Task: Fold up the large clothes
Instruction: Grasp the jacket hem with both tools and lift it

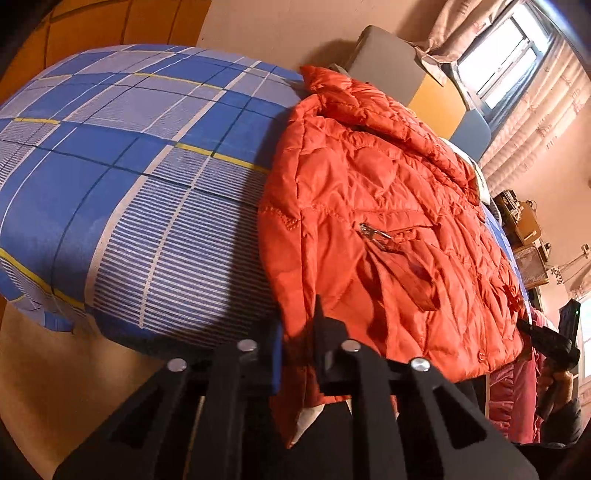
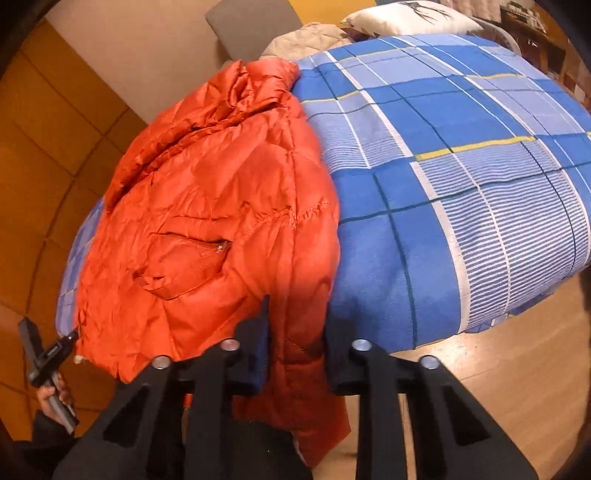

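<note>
An orange quilted jacket (image 1: 388,221) lies front up on a bed with a blue checked cover (image 1: 129,184), its hem hanging over the near edge. In the left wrist view my left gripper (image 1: 300,345) is shut on one lower corner of the hem, which bunches between the fingers. My right gripper (image 2: 295,347) is shut on the opposite lower corner of the jacket (image 2: 207,221), with a thick fold pinched between its pads. Each wrist view also shows the other gripper at the far hem corner: the right gripper (image 1: 546,345) and the left gripper (image 2: 64,341), each held by a hand.
The blue checked bed cover (image 2: 461,166) spreads wide beside the jacket. A white pillow (image 2: 410,16) and a beige garment (image 2: 306,38) lie at the bed's head. A wooden floor (image 2: 498,369) runs below. A window with curtains (image 1: 506,55) and pink fabric (image 1: 513,398) show at the right.
</note>
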Available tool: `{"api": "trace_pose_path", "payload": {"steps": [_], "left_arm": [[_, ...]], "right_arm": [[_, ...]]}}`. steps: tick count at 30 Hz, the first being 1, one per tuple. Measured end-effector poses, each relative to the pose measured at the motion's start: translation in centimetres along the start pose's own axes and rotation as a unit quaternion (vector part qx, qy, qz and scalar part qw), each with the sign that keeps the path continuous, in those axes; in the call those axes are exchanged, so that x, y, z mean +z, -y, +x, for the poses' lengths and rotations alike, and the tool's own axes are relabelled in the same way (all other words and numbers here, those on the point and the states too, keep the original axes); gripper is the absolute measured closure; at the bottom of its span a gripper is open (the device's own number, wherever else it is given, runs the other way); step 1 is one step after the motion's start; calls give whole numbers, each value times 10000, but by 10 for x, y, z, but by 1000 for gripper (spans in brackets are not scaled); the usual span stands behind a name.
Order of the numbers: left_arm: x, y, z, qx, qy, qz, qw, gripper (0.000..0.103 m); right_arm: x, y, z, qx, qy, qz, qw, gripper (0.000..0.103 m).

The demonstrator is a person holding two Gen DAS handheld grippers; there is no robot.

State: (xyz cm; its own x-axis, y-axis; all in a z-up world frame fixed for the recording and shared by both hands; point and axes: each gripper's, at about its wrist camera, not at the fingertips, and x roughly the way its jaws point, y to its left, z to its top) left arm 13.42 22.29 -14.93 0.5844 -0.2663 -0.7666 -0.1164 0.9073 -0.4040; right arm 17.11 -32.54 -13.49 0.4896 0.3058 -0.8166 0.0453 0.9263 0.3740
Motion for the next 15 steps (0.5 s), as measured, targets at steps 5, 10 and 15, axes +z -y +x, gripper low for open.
{"api": "trace_pose_path", "payload": {"steps": [5, 10, 15], "left_arm": [[-6, 0, -18, -31, 41, 120, 9999, 96], [-16, -3, -36, -38, -28, 199, 9998, 96], [-34, -6, -53, -76, -146, 217, 9996, 96]], "right_arm": [[-3, -1, -9, 66, -39, -125, 9999, 87], [-17, -1, -20, 99, -144, -243, 9996, 87], [-38, -2, -33, 105, -298, -344, 9989, 89]]}}
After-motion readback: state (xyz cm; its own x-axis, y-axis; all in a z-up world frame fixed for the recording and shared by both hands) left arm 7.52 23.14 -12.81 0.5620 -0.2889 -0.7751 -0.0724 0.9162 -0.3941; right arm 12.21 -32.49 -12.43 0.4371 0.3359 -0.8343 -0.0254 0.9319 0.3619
